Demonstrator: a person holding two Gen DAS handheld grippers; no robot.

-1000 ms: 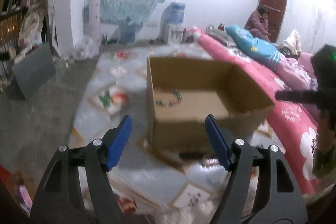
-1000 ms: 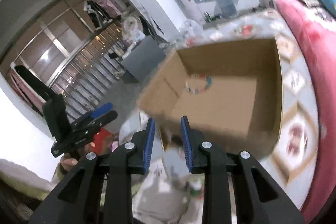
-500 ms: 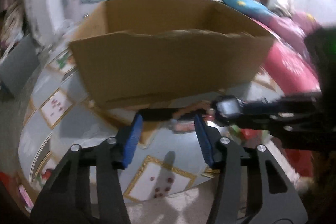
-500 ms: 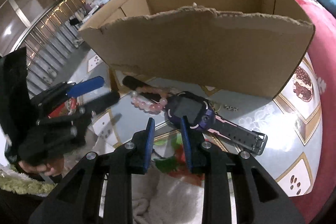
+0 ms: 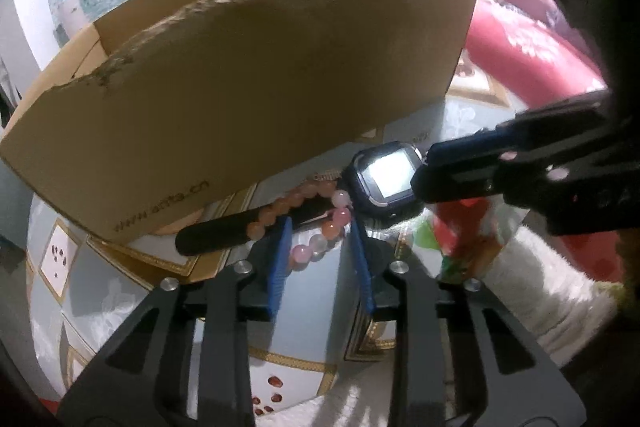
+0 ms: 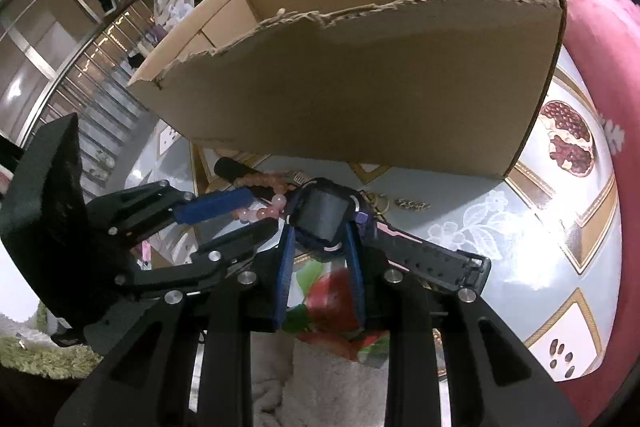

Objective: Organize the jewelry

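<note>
A dark smartwatch point(image 6: 322, 213) lies on the patterned floor mat point(image 6: 520, 223) just in front of the cardboard box point(image 6: 360, 83), its case bracketed by the right gripper point(image 6: 320, 223), whose blue fingers sit close against its sides, though a firm clench cannot be told. The left wrist view alone shows the lit square screen point(image 5: 386, 174) and the box's print "www.atfa.cn" point(image 5: 160, 205). There the left gripper point(image 5: 320, 223) stands parted around the pink bead bracelet point(image 5: 316, 223), which drapes over the black strap point(image 5: 224, 237).
</note>
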